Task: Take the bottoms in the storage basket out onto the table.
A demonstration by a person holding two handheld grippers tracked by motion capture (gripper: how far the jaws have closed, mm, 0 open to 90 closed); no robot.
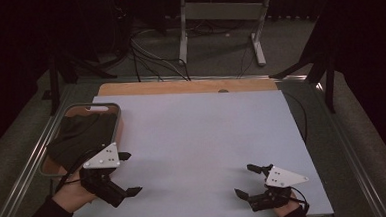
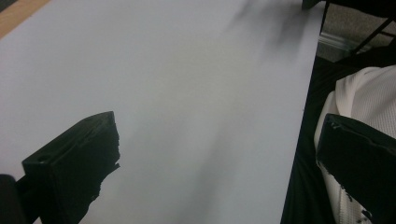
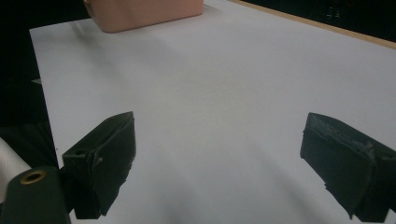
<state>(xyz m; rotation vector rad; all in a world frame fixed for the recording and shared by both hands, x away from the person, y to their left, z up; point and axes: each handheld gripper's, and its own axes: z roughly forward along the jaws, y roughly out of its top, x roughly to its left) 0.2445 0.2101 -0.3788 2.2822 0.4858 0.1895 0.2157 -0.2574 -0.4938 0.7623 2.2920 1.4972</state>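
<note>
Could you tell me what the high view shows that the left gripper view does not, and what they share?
High view: the bin at the table's left edge with dark cloth inside, the right gripper, open over the near right corner, the wooden strip along the whole far edge, and the floor with a metal frame beyond.

Left gripper view: white fabric past the sheet's edge.

Both: the pale sheet and the left gripper, jaws apart and holding nothing.
</note>
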